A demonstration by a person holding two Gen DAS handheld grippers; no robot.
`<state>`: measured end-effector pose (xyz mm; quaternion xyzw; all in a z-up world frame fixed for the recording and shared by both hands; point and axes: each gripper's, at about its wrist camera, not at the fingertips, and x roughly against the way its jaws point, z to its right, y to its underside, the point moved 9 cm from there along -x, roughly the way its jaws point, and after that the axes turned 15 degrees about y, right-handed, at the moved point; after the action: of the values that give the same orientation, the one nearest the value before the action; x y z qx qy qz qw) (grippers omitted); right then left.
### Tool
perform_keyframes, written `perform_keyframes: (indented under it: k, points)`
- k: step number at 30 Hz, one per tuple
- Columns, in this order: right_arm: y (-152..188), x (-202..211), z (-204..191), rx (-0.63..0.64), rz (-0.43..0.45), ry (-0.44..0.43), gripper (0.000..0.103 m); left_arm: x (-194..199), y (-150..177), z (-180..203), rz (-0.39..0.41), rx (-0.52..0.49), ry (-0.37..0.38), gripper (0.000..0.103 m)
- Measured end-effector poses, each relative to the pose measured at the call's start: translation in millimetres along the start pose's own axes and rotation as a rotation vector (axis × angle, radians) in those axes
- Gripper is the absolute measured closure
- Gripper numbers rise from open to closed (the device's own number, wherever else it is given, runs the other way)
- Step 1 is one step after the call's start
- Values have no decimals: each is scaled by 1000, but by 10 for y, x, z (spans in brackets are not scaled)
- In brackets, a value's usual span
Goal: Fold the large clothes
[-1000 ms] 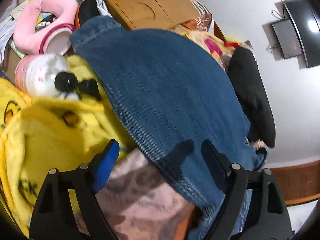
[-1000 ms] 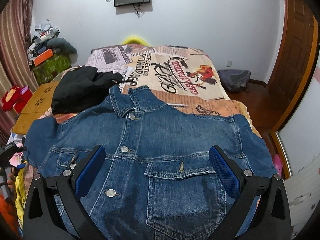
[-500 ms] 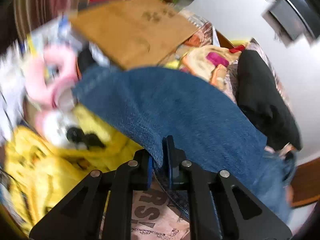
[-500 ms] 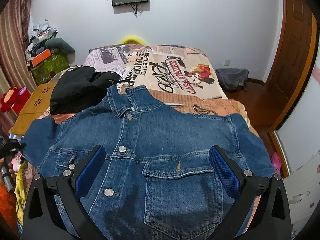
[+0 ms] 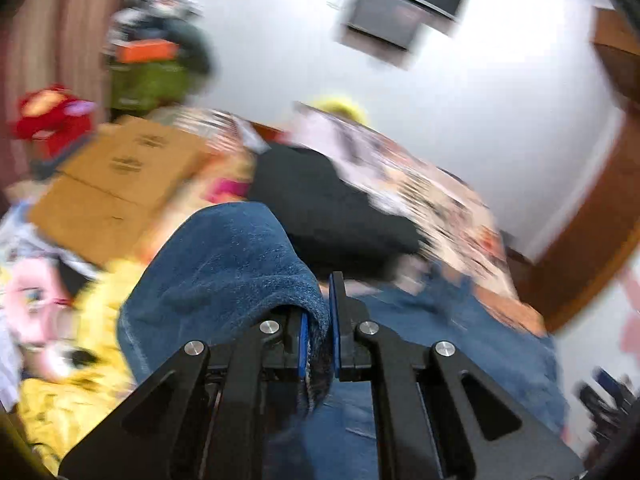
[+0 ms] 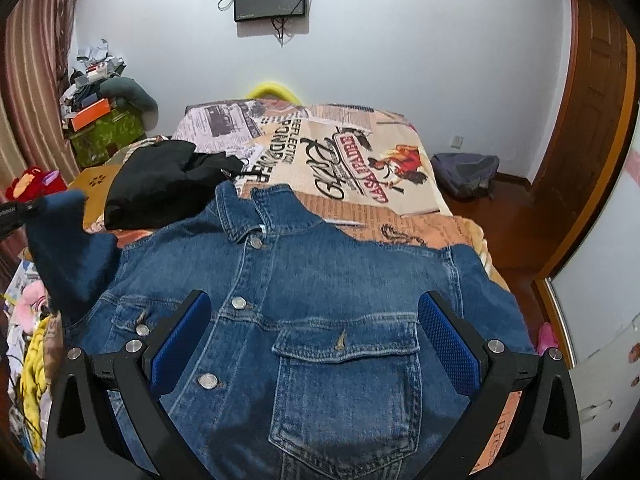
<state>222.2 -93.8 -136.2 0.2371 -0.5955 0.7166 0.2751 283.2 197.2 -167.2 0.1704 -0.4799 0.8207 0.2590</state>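
Between your left gripper's (image 5: 318,344) pads, now clamped, you are lifting the denim jacket's (image 6: 304,304) sleeve (image 5: 224,276) off the bed (image 6: 360,184), starting the inward fold; your right gripper (image 6: 316,340) is hovering open above the chest pocket (image 6: 348,364).

A bed (image 6: 452,224) is covered by a spread printed with newspaper pages and poster lettering. A blue denim jacket (image 6: 320,300) is laid front-up, buttoned, across the near half, its collar toward twelve o'clock. One sleeve (image 6: 60,248), at nine o'clock, is raised off the bed. A crumpled black garment (image 6: 160,188) is seen at ten o'clock, touching the jacket's shoulder. A yellow rounded object (image 6: 272,90) is partly hidden behind the far edge at twelve o'clock.
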Motion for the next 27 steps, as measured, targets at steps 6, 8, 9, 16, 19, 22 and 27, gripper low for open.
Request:
perform_keyframes:
  k: [6,8,9,16,19,22,27]
  points:
    - [157,-41,142,-23,-40,-2,0,-677,834,577,-291,-90,100,95]
    - [194,-34,208,-29,-45,2,0,-856,1214,671,-392,-120,98,92]
    - [211,-31,256,-34,-45,7,0,-914,1365,685,-441,-127,93,90]
    - [275,-69,439,-93,-73,-3,0,-777,1583,788,-463,-99,120,52]
    - [289,-96,461,-124,-88,-16,0,-587,1438,744,-412,-74,119,52]
    - [290,-116,462,-153,-96,-31,0,-343,1177,530,-324,-32,77,47]
    - [289,-124,420,-143,-92,-22,0,1,861,-147,-167,80,-81,31]
